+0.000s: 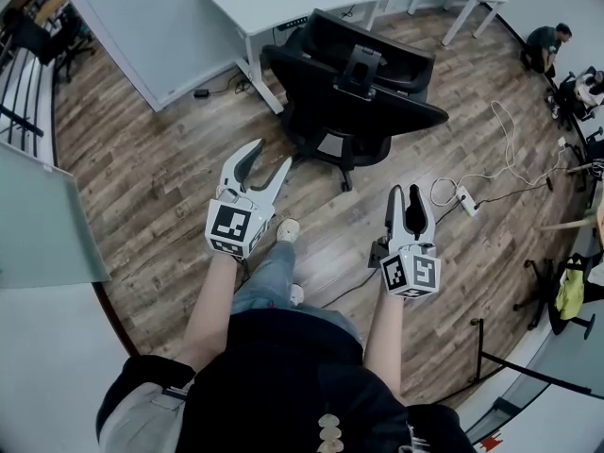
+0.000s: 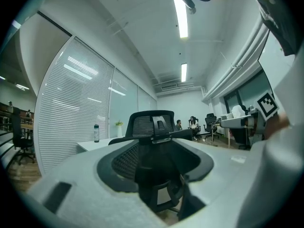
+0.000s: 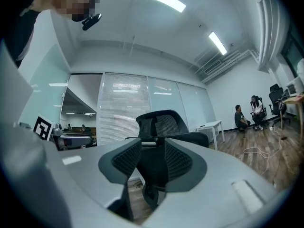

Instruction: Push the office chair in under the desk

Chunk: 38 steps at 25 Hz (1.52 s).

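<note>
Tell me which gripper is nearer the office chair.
Left, slightly. The left gripper is just short of the office chair, at its left edge; the right gripper hangs a bit farther back off its right side. Neither touches it.

You've got wood plank floor (image 1: 142, 177) all around you, a white power strip (image 1: 468, 201) lying loose on it off right, slatted blinds (image 2: 71, 118) along the glass wall (image 2: 126, 110), and long strip lights (image 2: 180, 11) on overhead.

Open floor (image 1: 160, 177) leads to the office chair (image 1: 363, 92) fronting the desk (image 1: 274, 3).
</note>
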Each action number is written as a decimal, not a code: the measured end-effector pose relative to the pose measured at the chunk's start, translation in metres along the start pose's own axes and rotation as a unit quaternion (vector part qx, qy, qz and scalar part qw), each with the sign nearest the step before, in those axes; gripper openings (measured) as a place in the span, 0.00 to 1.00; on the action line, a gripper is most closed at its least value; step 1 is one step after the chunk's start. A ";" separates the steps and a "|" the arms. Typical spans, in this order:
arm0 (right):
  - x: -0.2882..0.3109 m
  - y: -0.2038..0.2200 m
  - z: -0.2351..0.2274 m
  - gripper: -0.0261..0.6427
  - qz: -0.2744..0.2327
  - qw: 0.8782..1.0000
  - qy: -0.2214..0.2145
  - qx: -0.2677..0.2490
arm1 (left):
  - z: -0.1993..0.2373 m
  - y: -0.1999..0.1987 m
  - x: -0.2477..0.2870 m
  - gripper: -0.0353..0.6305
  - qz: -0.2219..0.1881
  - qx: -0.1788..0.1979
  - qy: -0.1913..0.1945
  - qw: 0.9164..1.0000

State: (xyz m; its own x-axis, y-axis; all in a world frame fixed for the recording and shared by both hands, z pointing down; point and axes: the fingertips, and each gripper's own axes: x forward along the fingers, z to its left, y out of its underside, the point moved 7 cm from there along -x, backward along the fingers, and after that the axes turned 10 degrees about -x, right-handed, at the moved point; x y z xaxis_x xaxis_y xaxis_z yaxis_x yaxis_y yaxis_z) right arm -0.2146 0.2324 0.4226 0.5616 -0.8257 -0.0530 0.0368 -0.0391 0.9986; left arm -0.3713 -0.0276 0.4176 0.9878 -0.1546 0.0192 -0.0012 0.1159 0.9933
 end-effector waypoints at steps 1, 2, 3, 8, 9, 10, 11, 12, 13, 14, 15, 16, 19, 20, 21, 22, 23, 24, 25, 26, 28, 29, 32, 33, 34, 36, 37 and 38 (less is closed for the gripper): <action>0.012 0.001 -0.005 0.25 0.000 1.000 0.002 -0.001 | 0.006 -0.001 0.013 0.36 0.000 0.003 0.002 1.000; 0.025 0.002 -0.010 0.25 0.000 1.000 0.005 -0.002 | 0.012 -0.002 0.027 0.36 0.001 0.006 0.005 1.000; 0.038 0.003 -0.014 0.25 -0.001 1.000 0.007 -0.002 | 0.019 -0.003 0.040 0.36 0.002 0.009 0.008 1.000; 0.099 -0.001 -0.032 0.25 -0.006 1.000 0.019 -0.007 | 0.053 -0.018 0.105 0.36 -0.001 0.017 0.015 1.000; 0.107 -0.003 -0.036 0.25 -0.007 1.000 0.021 -0.009 | 0.057 -0.021 0.117 0.36 0.000 0.018 0.017 1.000; 0.115 -0.004 -0.040 0.25 -0.007 1.000 0.024 -0.010 | 0.060 -0.023 0.128 0.36 0.001 0.020 0.020 1.000; 0.123 -0.004 -0.044 0.25 -0.006 1.000 0.027 -0.012 | 0.063 -0.025 0.138 0.36 0.002 0.021 0.025 0.999; 0.131 -0.005 -0.049 0.25 -0.005 0.999 0.030 -0.013 | 0.066 -0.027 0.149 0.36 0.003 0.023 0.030 0.999; 0.139 -0.005 -0.054 0.25 -0.005 0.999 0.033 -0.015 | 0.069 -0.028 0.160 0.36 0.004 0.026 0.035 0.999; 0.148 -0.005 -0.058 0.25 -0.004 0.999 0.037 -0.015 | 0.073 -0.029 0.171 0.36 0.006 0.030 0.040 0.999; 0.157 -0.004 -0.062 0.25 -0.002 0.999 0.041 -0.015 | 0.078 -0.030 0.181 0.36 0.009 0.035 0.045 0.998; 0.166 -0.004 -0.065 0.25 0.000 0.999 0.044 -0.015 | 0.084 -0.032 0.190 0.36 0.013 0.041 0.049 0.998; 0.188 -0.004 -0.070 0.25 0.003 0.998 0.056 -0.015 | 0.099 -0.035 0.214 0.36 0.027 0.057 0.060 0.996; 0.192 -0.005 -0.071 0.25 0.002 0.998 0.060 -0.015 | 0.102 -0.035 0.220 0.36 0.030 0.063 0.064 0.996; 0.195 -0.006 -0.073 0.25 -0.001 0.998 0.064 -0.013 | 0.103 -0.035 0.225 0.36 0.033 0.070 0.067 0.995; 0.199 -0.006 -0.075 0.25 -0.003 0.998 0.067 -0.011 | 0.105 -0.034 0.229 0.36 0.036 0.078 0.069 0.994; 0.202 -0.006 -0.077 0.25 -0.004 0.998 0.069 -0.011 | 0.106 -0.032 0.234 0.36 0.040 0.084 0.072 0.993; 0.204 -0.007 -0.079 0.25 -0.003 0.997 0.070 -0.012 | 0.106 -0.030 0.238 0.36 0.045 0.086 0.075 0.993; 0.205 -0.007 -0.081 0.25 -0.001 0.997 0.071 -0.014 | 0.106 -0.029 0.241 0.36 0.048 0.085 0.078 0.992; 0.207 -0.008 -0.083 0.25 0.002 0.997 0.070 -0.018 | 0.105 -0.028 0.243 0.36 0.050 0.084 0.079 0.992; 0.212 -0.011 -0.087 0.25 0.006 0.998 0.063 -0.025 | 0.105 -0.029 0.245 0.36 0.051 0.085 0.079 0.992; 0.214 -0.013 -0.089 0.25 0.009 0.998 0.059 -0.030 | 0.105 -0.030 0.247 0.36 0.051 0.085 0.078 0.992; 0.218 -0.018 -0.095 0.25 0.016 0.998 0.043 -0.044 | 0.106 -0.030 0.249 0.36 0.056 0.082 0.078 0.992; 0.219 -0.018 -0.096 0.25 0.020 0.998 0.036 -0.051 | 0.106 -0.030 0.249 0.36 0.059 0.082 0.079 0.992; 0.220 -0.019 -0.097 0.25 0.025 0.998 0.026 -0.059 | 0.106 -0.030 0.250 0.37 0.062 0.081 0.080 0.992; 0.224 -0.020 -0.097 0.25 0.037 0.996 -0.004 -0.075 | 0.106 -0.032 0.249 0.38 0.068 0.085 0.084 0.991; 0.225 -0.020 -0.097 0.25 0.045 0.995 -0.023 -0.083 | 0.106 -0.034 0.249 0.39 0.073 0.093 0.088 0.989; 0.227 -0.020 -0.096 0.25 0.054 0.993 -0.044 -0.093 | 0.105 -0.037 0.248 0.41 0.079 0.106 0.094 0.987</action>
State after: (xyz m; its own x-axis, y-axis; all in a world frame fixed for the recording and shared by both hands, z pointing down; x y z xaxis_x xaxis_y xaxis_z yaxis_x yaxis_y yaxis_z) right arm -0.0084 0.1001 0.3895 0.4959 -0.8661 0.0634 0.1375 0.1504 0.9790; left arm -0.1426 -0.1732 0.3980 0.9840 0.0359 0.1745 -0.1709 -0.0866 0.9815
